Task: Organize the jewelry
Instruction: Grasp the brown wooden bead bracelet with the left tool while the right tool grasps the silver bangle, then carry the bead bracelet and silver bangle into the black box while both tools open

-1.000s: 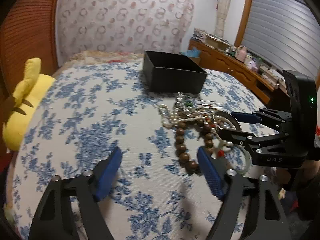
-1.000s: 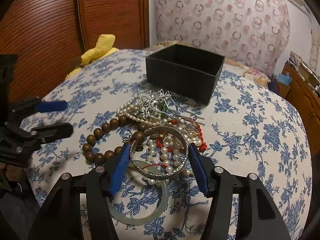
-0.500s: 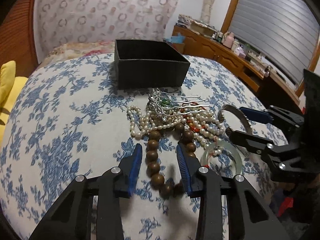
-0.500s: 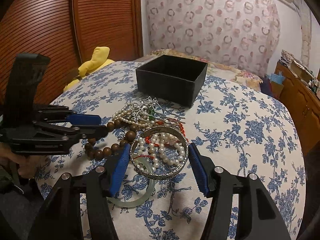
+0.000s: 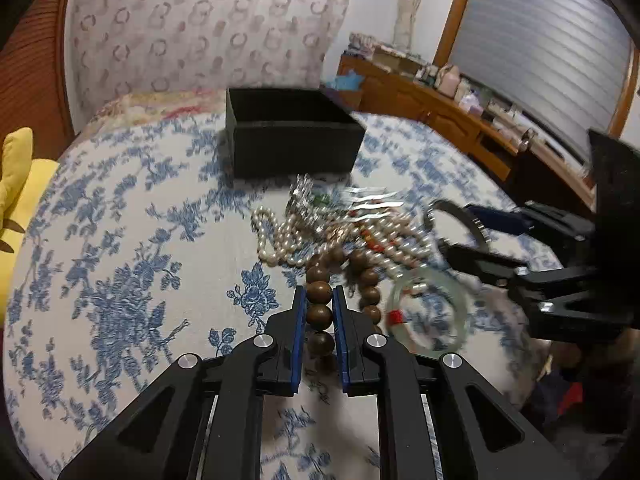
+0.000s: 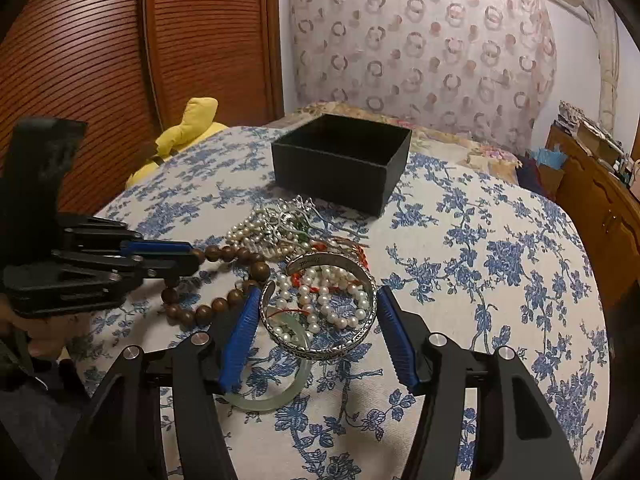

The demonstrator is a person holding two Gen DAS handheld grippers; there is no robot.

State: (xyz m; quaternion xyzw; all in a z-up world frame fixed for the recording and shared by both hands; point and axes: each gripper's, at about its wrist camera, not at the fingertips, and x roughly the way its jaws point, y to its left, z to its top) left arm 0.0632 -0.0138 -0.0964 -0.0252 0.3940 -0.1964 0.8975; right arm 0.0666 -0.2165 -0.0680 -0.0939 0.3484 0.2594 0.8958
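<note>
A heap of jewelry lies on the blue-flowered bedspread (image 5: 120,272): a brown wooden bead bracelet (image 5: 319,314), a white pearl necklace (image 5: 276,240), a silver hairpin (image 5: 372,200), a pale green jade bangle (image 5: 440,344) and a silver cuff bangle (image 6: 320,308). An open black box (image 5: 292,148) stands behind the heap; it also shows in the right wrist view (image 6: 340,160). My left gripper (image 5: 319,300) is shut on the wooden bead bracelet. My right gripper (image 6: 314,312) is open, its jaws on either side of the silver cuff bangle.
A yellow plush toy (image 5: 16,184) lies at the bed's left edge. A wooden sideboard (image 5: 460,124) with clutter stands to the right of the bed. A brown slatted wardrobe (image 6: 120,60) is behind the toy. A patterned curtain (image 6: 420,52) hangs at the back.
My left gripper moved in over the wooden bead bracelet and closed on it. My right gripper stayed open around the silver cuff bangle.
</note>
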